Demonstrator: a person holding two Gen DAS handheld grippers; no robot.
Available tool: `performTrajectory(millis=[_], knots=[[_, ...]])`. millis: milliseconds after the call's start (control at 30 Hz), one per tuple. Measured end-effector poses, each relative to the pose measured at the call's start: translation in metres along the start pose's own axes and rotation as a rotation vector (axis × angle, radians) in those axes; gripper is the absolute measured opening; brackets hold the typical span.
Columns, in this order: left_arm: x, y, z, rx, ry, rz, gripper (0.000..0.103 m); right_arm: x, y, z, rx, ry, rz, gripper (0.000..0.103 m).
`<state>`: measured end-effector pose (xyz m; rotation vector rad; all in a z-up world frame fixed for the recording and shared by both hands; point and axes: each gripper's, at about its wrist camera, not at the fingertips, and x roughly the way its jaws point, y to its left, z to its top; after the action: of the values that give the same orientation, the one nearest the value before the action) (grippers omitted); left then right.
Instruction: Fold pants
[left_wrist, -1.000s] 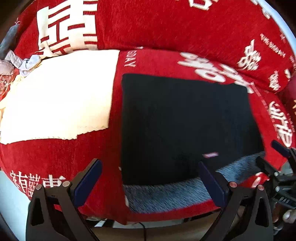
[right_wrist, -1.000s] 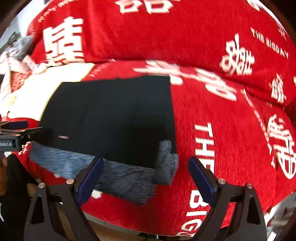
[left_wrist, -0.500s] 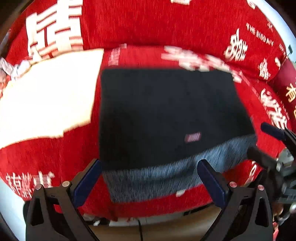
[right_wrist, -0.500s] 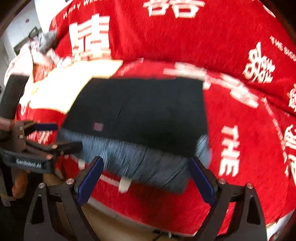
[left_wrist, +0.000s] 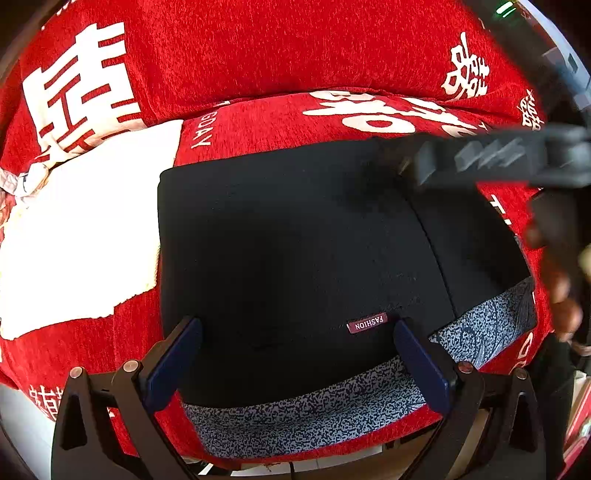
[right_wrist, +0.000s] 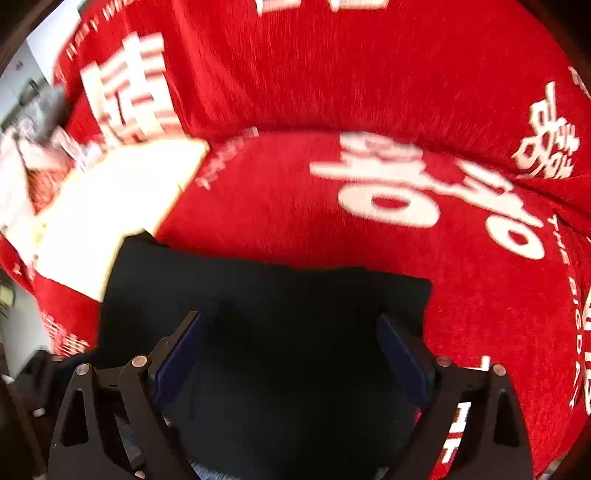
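Note:
The black pants (left_wrist: 295, 251) lie folded into a rectangle on the red sofa seat, with a grey speckled waistband (left_wrist: 306, 417) at the near edge and a small "FASHION" label (left_wrist: 367, 322). My left gripper (left_wrist: 297, 354) is open and empty, hovering over the near edge of the pants. My right gripper (right_wrist: 290, 354) is open and empty, right above the far part of the pants (right_wrist: 277, 317). It also shows blurred in the left wrist view (left_wrist: 491, 162), reaching in from the right over the pants' far right corner.
A red sofa cover (left_wrist: 258, 55) with white characters spans the seat and backrest. A white cloth (left_wrist: 74, 229) lies on the seat left of the pants, also in the right wrist view (right_wrist: 110, 206). Crumpled clothes (right_wrist: 40, 122) sit at the far left. The sofa's front edge drops off below the waistband.
Both grippers moved in closer over the pants. The right gripper swung up and over the pants' far right corner. The pants now lie in a narrower fold, with a second layer visible at the right.

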<state>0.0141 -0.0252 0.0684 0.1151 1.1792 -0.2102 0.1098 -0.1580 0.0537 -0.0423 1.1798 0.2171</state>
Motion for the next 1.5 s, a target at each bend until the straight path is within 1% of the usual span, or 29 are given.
performTrajectory(millis=[33, 67, 133, 200, 233, 333, 367, 433, 533, 633, 733, 867, 1067, 1167, 1233, 1367, 1500], knots=[[0.000, 0.001, 0.000, -0.001, 0.003, -0.002, 0.103, 0.007, 0.001, -0.002, -0.013, 0.013, -0.031, 0.099], [0.001, 0.001, 0.000, 0.000, 0.007, -0.001, 0.103, 0.007, 0.003, -0.003, -0.025, 0.006, -0.048, 0.101], [0.000, 0.002, -0.001, -0.003, 0.012, -0.002, 0.103, -0.001, 0.003, -0.006, -0.015, -0.002, -0.054, 0.101], [-0.004, 0.006, -0.002, -0.024, 0.019, -0.007, 0.103, -0.020, 0.003, -0.013, -0.002, -0.044, -0.061, 0.102], [-0.008, 0.010, -0.002, -0.044, 0.019, -0.022, 0.103, -0.033, 0.004, -0.020, -0.002, -0.076, -0.068, 0.102], [-0.022, 0.018, -0.004, -0.084, -0.010, -0.046, 0.103, -0.069, 0.009, -0.043, -0.004, -0.154, -0.098, 0.102], [-0.024, 0.019, -0.004, -0.088, -0.011, -0.046, 0.103, -0.075, 0.008, -0.048, -0.001, -0.160, -0.095, 0.102], [-0.025, 0.020, -0.004, -0.089, -0.008, -0.027, 0.103, -0.084, 0.005, -0.062, 0.032, -0.168, -0.115, 0.102], [-0.029, 0.024, -0.010, -0.103, -0.004, 0.035, 0.103, -0.093, 0.003, -0.086, 0.071, -0.175, -0.131, 0.102], [-0.031, 0.033, -0.016, -0.135, 0.004, 0.062, 0.103, -0.099, 0.003, -0.104, 0.093, -0.187, -0.155, 0.102], [-0.034, 0.038, -0.023, -0.165, 0.005, 0.079, 0.103, -0.102, 0.009, -0.116, 0.087, -0.187, -0.185, 0.102], [-0.037, 0.036, -0.030, -0.166, -0.006, 0.116, 0.103, -0.096, 0.016, -0.115, 0.062, -0.165, -0.215, 0.102], [-0.033, 0.026, -0.038, -0.127, -0.007, 0.114, 0.103, -0.083, 0.019, -0.122, 0.084, -0.124, -0.237, 0.102], [-0.033, 0.023, -0.039, -0.110, -0.013, 0.105, 0.103, -0.079, 0.021, -0.125, 0.086, -0.108, -0.232, 0.102], [-0.034, 0.021, -0.039, -0.110, -0.015, 0.094, 0.103, -0.078, 0.022, -0.126, 0.080, -0.107, -0.236, 0.102], [-0.036, 0.023, -0.041, -0.128, -0.049, 0.088, 0.103, -0.076, 0.024, -0.127, 0.071, -0.101, -0.237, 0.102], [-0.030, 0.024, -0.040, -0.127, -0.015, 0.091, 0.103, -0.073, 0.024, -0.127, 0.075, -0.089, -0.237, 0.102]])
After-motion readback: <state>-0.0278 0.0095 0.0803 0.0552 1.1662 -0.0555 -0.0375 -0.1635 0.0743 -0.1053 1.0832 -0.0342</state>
